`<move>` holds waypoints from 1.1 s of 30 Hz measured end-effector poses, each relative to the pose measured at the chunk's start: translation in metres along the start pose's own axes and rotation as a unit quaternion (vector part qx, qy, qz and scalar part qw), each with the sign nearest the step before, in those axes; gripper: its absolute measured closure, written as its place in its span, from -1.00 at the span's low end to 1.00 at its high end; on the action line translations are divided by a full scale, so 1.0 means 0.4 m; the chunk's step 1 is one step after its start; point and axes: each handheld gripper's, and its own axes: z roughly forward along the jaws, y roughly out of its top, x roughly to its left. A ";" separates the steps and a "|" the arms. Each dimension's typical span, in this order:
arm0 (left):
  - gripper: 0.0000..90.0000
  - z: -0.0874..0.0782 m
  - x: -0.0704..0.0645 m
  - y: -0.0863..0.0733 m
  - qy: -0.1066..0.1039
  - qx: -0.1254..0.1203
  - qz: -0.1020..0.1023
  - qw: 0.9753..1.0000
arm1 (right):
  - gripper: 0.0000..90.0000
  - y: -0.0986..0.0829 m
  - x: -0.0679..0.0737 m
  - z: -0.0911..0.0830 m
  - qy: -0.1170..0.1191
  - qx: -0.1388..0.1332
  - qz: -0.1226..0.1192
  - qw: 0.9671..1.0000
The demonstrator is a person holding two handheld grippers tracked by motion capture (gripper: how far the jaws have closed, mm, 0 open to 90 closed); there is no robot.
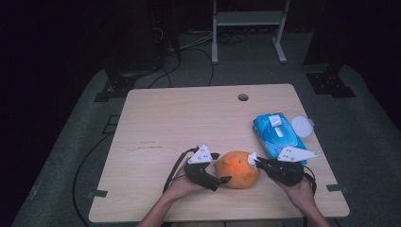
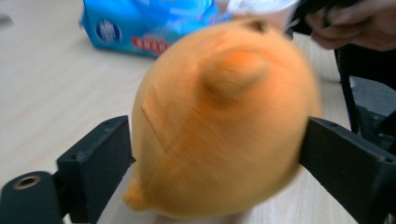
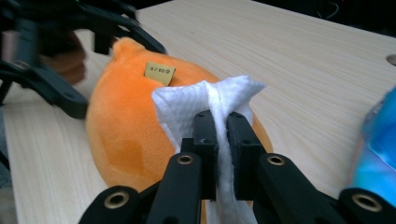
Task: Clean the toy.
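Observation:
An orange plush toy (image 1: 238, 169) lies near the table's front edge. My left gripper (image 1: 220, 167) has its jaws around the toy's left side; in the left gripper view both black jaws press the toy's (image 2: 219, 121) flanks. My right gripper (image 1: 254, 161) is shut on a white wet wipe (image 3: 210, 105), and the wipe rests against the toy's (image 3: 126, 121) right side. A small yellow tag (image 3: 159, 72) sits on the toy's top.
A blue pack of wet wipes (image 1: 276, 134) lies at the right of the table, with a round white lid (image 1: 301, 126) beside it. A cable hole (image 1: 243, 97) is near the far edge. A metal stand (image 1: 248, 23) is on the floor beyond.

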 end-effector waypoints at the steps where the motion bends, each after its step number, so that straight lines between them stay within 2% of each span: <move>1: -0.85 0.011 0.007 -0.004 -0.016 0.008 -0.018 1.000 | 0.84 0.002 0.005 0.003 0.000 0.001 -0.003 1.000; 2: -0.85 0.015 0.010 -0.006 -0.027 0.010 -0.026 0.999 | 0.84 0.006 0.010 0.007 -0.004 0.004 -0.010 1.000; 4: -0.81 0.016 0.007 -0.010 -0.032 0.002 -0.028 0.999 | 0.84 0.010 0.009 0.010 -0.003 0.005 -0.010 1.000; 8: -0.29 -0.007 -0.012 0.007 -0.022 -0.003 -0.008 1.000 | 0.84 0.014 0.002 0.012 -0.004 0.001 -0.002 1.000; 10: -0.17 -0.028 -0.017 0.025 -0.012 -0.002 -0.006 1.000 | 0.84 0.026 0.004 0.005 -0.004 -0.006 -0.007 1.000; 14: -0.13 -0.061 -0.023 0.047 0.009 0.004 0.004 1.000 | 0.85 0.060 0.041 0.000 -0.012 -0.016 -0.042 0.999; 15: -0.13 -0.065 -0.023 0.048 0.011 0.000 0.001 1.000 | 0.85 0.073 0.055 -0.001 -0.007 -0.024 -0.051 0.998; 19: -0.13 -0.080 -0.023 0.051 0.012 -0.001 -0.002 1.000 | 0.84 0.114 0.109 0.011 0.011 -0.035 -0.085 0.996; 21: -0.13 -0.090 -0.028 0.057 0.009 -0.004 0.003 1.000 | 0.85 0.130 0.134 0.016 0.021 -0.039 -0.100 0.994; 23: -0.13 -0.097 -0.031 0.059 0.013 -0.003 0.007 1.000 | 0.85 0.142 0.151 0.029 0.019 -0.031 -0.118 0.992; 25: -0.13 -0.097 -0.026 0.051 0.013 -0.002 0.001 1.000 | 0.85 0.142 0.139 0.038 0.023 -0.026 -0.106 0.994; 28: -0.21 -0.072 -0.020 0.035 0.013 0.017 0.000 1.000 | 0.85 0.118 0.120 0.058 0.022 -0.005 -0.095 0.995; 30: -0.38 -0.064 -0.016 0.031 0.007 0.011 -0.006 1.000 | 0.85 0.089 0.105 0.069 0.021 0.001 -0.077 0.997; 33: -0.63 -0.064 -0.008 0.033 0.010 -0.007 0.000 1.000 | 0.85 0.067 0.083 0.062 0.020 -0.004 -0.056 0.998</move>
